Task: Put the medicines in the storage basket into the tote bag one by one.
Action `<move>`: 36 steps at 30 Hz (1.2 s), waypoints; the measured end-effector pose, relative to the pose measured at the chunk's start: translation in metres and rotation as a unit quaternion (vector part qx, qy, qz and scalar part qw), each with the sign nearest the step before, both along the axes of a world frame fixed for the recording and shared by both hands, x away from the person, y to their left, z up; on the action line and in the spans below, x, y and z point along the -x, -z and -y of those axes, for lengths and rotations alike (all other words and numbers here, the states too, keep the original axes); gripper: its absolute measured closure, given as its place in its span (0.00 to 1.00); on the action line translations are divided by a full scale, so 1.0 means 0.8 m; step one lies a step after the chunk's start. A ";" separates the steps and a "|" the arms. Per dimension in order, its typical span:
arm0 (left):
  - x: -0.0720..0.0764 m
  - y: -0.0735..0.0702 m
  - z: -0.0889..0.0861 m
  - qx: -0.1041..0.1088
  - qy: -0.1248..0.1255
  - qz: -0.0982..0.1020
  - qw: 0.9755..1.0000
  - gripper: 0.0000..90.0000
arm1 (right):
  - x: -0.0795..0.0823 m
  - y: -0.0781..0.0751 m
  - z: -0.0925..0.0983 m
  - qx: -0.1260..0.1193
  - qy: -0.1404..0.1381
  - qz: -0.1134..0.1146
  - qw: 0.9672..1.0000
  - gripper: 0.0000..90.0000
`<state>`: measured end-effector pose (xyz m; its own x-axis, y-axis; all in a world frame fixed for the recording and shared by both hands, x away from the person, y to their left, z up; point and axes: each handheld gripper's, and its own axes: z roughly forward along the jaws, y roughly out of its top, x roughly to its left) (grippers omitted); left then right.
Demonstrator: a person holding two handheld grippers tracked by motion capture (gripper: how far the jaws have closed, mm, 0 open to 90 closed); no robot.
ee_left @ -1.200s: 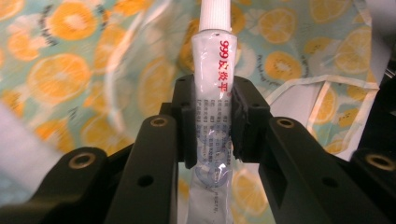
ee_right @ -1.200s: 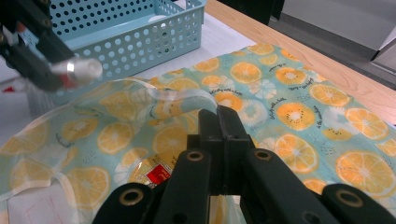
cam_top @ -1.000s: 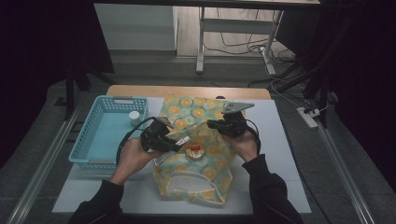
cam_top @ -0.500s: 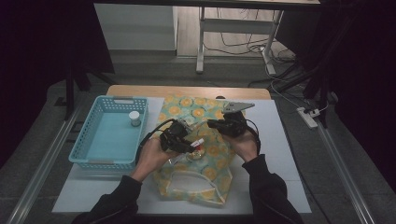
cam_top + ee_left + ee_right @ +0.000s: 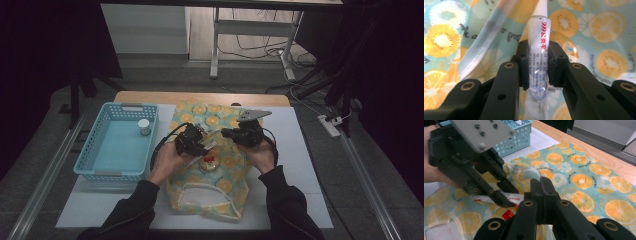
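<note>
- The room is dim, and black surroundings close in at the left and right.
- A wooden table (image 5: 150, 97) carries a white mat (image 5: 300, 165) that leaves a wood strip bare along the far edge.
- Grey floor (image 5: 45, 165) lies on both sides of the table, with a metal rail (image 5: 40, 175) running along each side.
- Beyond the far edge stand a pale cabinet (image 5: 145, 27) and a white table leg (image 5: 215, 45).
- Dark cables (image 5: 255, 47) trail on the far floor.
- A white power strip (image 5: 331, 126) lies off the right edge.
</note>
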<state>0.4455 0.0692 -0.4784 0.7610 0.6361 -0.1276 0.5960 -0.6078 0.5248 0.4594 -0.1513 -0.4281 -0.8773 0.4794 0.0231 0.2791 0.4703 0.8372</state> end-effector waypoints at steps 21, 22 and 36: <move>-0.026 0.020 0.002 0.003 -0.025 0.003 1.000 0.73 | 0.000 0.004 -0.003 0.006 0.001 0.000 1.000 1.00; -0.025 0.018 0.002 0.005 -0.025 0.002 1.000 0.72 | 0.000 0.004 -0.003 0.006 0.001 0.000 1.000 1.00; 0.000 -0.009 -0.012 0.069 0.009 -0.002 0.998 0.56 | 0.000 0.004 -0.002 0.004 0.002 0.003 1.000 1.00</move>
<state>0.4453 0.0791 -0.4710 0.7712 0.5985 -0.2166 0.5884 -0.5406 0.6012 0.4592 -0.1496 -0.4310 -0.8754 0.4832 0.0142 0.2766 0.4766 0.8344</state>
